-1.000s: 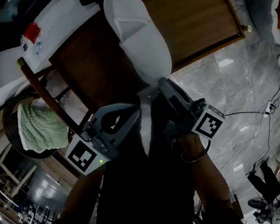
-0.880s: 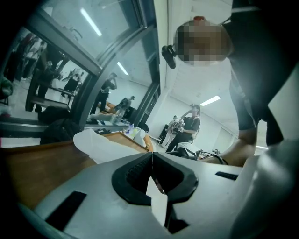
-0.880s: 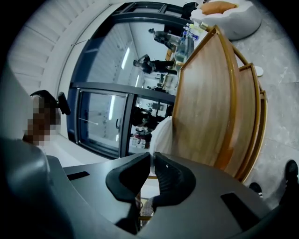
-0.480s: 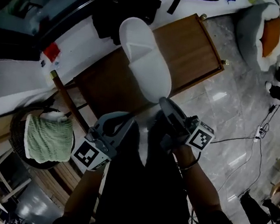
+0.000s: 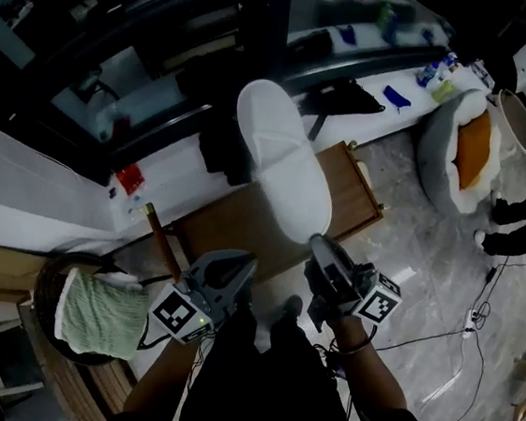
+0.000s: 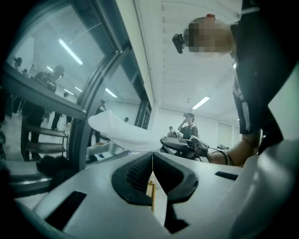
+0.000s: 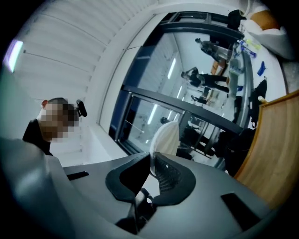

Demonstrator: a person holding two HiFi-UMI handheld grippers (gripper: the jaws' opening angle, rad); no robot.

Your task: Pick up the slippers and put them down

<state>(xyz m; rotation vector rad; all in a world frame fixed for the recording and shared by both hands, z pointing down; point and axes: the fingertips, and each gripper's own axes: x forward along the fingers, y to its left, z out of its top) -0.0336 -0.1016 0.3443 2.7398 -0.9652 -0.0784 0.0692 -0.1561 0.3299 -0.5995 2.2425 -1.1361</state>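
**Item:** white slipper [image 5: 282,165]. Only one is seen; no second slipper is found in any view. It is held in the air above the wooden table [image 5: 242,226], with the toe pointed away from the person and the heel over the table's near edge.

**Right gripper** [image 5: 319,247]: the jaws are clamped on the thin heel edge of the slipper. In the right gripper view, white material is seen pinched between the dark pads.

**Left gripper** [image 5: 240,266]: the jaws are pressed together with nothing between them. It is held off the table's near edge, near the right gripper, and the slipper is not touched by it.

**Also listed:** a wicker basket [image 5: 47,279] holding a green cloth [image 5: 91,313], left of the table.

**Progress:** the pick-up is judged done for this slipper, as it is carried clear of every surface. The setting-down is left to do. Whether another slipper is to be handled cannot be told.
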